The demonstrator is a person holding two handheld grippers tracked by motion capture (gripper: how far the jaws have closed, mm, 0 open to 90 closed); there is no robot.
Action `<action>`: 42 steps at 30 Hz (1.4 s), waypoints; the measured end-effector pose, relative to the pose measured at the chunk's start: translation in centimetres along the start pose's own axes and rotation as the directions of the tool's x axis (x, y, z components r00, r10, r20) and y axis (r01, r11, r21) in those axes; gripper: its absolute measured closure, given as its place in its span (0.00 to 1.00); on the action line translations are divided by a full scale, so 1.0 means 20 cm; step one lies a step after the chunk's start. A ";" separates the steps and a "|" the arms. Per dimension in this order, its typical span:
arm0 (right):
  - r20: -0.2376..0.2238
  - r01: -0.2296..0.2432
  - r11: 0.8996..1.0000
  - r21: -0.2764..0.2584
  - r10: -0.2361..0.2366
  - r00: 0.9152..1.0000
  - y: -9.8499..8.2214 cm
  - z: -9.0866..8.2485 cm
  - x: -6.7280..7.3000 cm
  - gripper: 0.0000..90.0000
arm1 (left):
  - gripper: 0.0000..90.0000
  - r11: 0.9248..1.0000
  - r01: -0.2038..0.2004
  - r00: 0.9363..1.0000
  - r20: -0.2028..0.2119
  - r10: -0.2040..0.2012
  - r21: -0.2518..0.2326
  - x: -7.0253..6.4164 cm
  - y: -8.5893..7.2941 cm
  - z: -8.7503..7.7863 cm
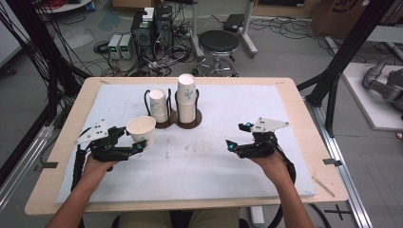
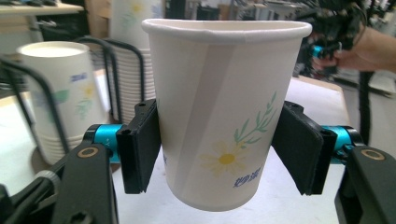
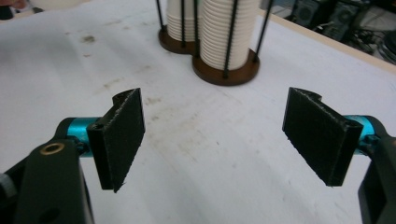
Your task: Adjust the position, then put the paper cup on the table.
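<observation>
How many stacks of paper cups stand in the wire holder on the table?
2: a short white paper-cup stack in the holder's left ring and a taller white stack in its right ring. A separate single cup sits between the left claw's pads.

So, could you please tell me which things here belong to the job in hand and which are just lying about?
Part of the job:
- paper cup, between the pads of the left hand-held gripper
- two cup stacks in the wire holder
- right hand-held gripper, jaws apart and nothing between them

Just lying about:
- black stool
- computer towers
- floor cables
</observation>
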State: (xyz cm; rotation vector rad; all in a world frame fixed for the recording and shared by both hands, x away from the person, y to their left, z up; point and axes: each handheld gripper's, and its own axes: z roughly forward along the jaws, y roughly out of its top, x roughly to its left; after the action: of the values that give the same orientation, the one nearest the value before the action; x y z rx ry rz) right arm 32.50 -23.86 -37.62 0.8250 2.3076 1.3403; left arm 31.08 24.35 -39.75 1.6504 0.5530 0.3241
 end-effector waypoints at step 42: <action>0.088 -0.063 0.997 -0.053 0.067 0.994 -0.17 -0.08 -0.02 0.24 | 0.38 1.000 -0.028 0.985 -0.170 0.028 0.001 0.19 -0.18 -0.11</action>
State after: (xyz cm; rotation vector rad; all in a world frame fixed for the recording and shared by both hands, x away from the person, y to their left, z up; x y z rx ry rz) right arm 30.98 -26.48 -39.81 0.9321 2.1870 1.3536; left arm 32.61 28.61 -43.28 1.6392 0.6579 0.4892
